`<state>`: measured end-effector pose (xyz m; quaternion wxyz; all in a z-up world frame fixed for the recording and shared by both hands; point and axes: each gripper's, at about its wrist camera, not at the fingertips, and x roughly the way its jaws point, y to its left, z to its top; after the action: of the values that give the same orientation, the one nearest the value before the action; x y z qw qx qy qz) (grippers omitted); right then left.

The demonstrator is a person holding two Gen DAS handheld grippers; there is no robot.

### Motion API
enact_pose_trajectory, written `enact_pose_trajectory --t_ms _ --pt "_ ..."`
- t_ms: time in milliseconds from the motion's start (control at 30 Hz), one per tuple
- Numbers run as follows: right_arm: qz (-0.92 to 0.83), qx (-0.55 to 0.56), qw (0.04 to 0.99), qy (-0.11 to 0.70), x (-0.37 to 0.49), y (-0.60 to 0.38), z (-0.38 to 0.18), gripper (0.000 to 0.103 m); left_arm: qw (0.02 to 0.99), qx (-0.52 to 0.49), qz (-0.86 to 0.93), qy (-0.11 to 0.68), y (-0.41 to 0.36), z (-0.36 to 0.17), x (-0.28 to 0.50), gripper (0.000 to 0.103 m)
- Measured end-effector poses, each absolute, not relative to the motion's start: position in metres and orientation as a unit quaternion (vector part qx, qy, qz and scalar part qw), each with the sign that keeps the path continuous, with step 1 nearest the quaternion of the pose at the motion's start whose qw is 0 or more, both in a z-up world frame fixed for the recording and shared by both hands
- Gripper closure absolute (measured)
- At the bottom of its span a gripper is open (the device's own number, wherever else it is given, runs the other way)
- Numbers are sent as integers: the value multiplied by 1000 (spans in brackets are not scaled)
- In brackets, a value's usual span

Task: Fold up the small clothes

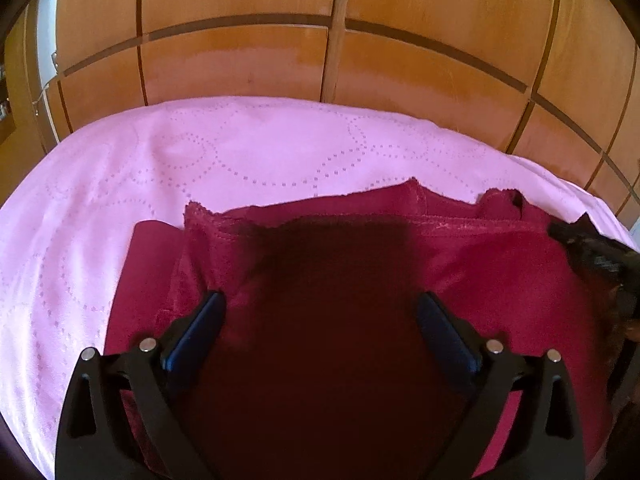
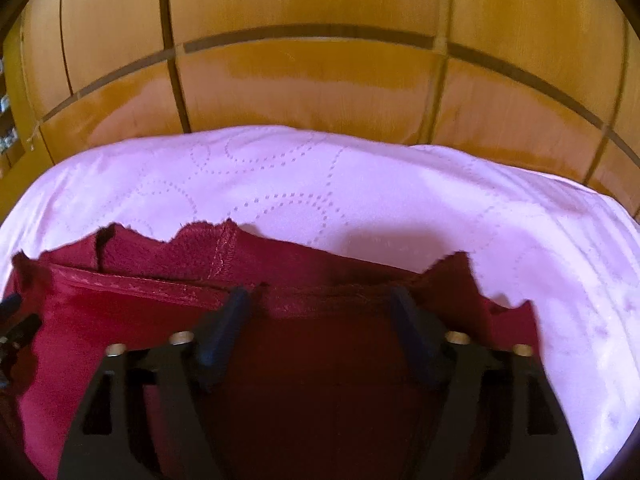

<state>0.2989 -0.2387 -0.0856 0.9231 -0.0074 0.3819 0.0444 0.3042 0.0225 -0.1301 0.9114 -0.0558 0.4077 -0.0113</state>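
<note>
A dark red garment (image 1: 460, 264) with scalloped lace edges lies spread on a pink bedspread (image 1: 260, 152). My left gripper (image 1: 322, 300) is open, its blue-padded fingers wide apart just above the cloth's middle, holding nothing. My right gripper (image 2: 320, 296) is open too, fingers apart over the garment (image 2: 120, 304) near its seamed far edge. The right gripper's tip shows at the right edge of the left wrist view (image 1: 592, 248). Shadow hides the cloth between the fingers.
The pink bedspread (image 2: 400, 200) with dotted circle stitching extends beyond the garment to the far edge. Orange-brown wooden wardrobe doors (image 1: 320, 40) stand right behind the bed.
</note>
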Motion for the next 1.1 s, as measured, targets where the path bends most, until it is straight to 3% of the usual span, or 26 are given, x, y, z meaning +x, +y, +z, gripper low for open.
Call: enact_pose_trajectory --t_ms 67,133,300,400,633,833,1100 --pt "49 4 927 371 282 -245 -74 21 912 -58 -13 406 23 -130 304 4" --pt "45 -1 930 366 265 -253 -69 13 912 -57 -15 405 23 -130 303 3" --pt "-60 -51 914 397 262 -279 -96 12 913 -52 -12 405 20 -130 301 2" --pt "-65 26 902 426 273 -304 -113 4 913 -53 -16 404 20 -131 300 2" --pt "-43 99 910 399 260 -325 -98 4 915 -39 -13 401 15 -119 269 2" --pt "8 223 917 331 191 -359 -63 4 917 -125 -82 370 18 -104 223 2" --pt "81 286 890 346 148 -373 -78 8 912 -153 -196 325 -20 -86 183 3"
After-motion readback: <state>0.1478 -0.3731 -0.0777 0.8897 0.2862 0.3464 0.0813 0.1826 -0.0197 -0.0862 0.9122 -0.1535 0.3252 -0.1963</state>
